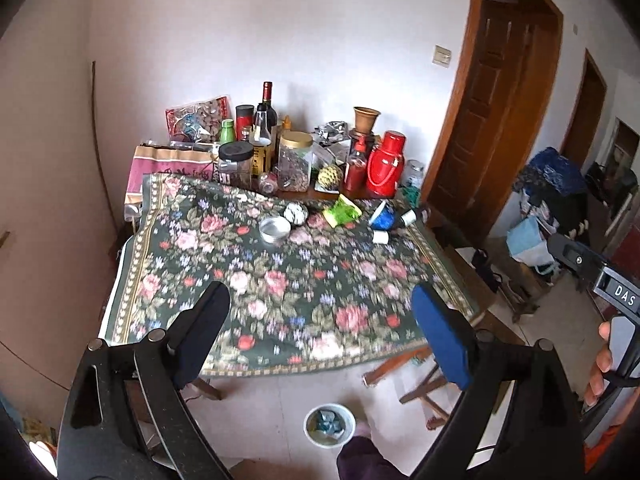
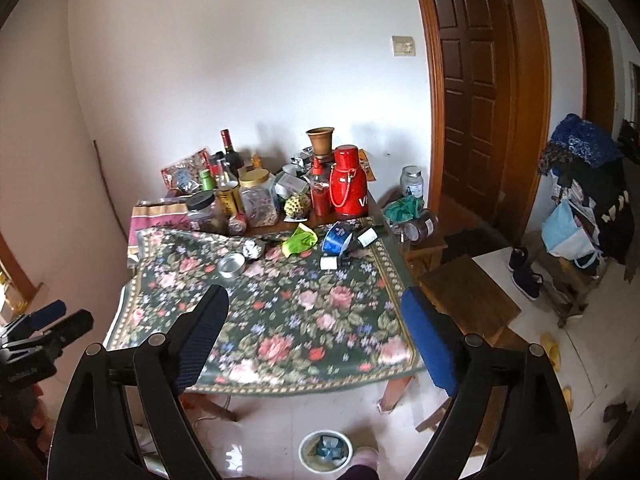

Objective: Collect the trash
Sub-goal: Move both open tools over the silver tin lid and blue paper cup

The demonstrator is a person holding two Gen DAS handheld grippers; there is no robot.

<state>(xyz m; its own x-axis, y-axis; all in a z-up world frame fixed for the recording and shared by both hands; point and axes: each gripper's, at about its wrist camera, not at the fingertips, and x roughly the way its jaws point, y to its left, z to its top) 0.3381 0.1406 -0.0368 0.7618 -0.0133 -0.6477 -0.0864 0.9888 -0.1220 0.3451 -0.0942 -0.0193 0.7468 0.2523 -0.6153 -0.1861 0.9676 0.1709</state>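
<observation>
Trash lies on the far part of a floral tablecloth: a crumpled foil ball, a green wrapper, a blue wrapper, two small white-labelled pieces and a round metal tin. The same items show in the right wrist view, with the green wrapper and blue wrapper. A white bin with wrappers inside stands on the floor below the table's near edge. My left gripper is open and empty above the near table edge. My right gripper is open and empty too.
Jars, bottles, a red thermos and a clay pot crowd the back of the table. A wooden stool stands to the right. A brown door and bags on a rack are further right.
</observation>
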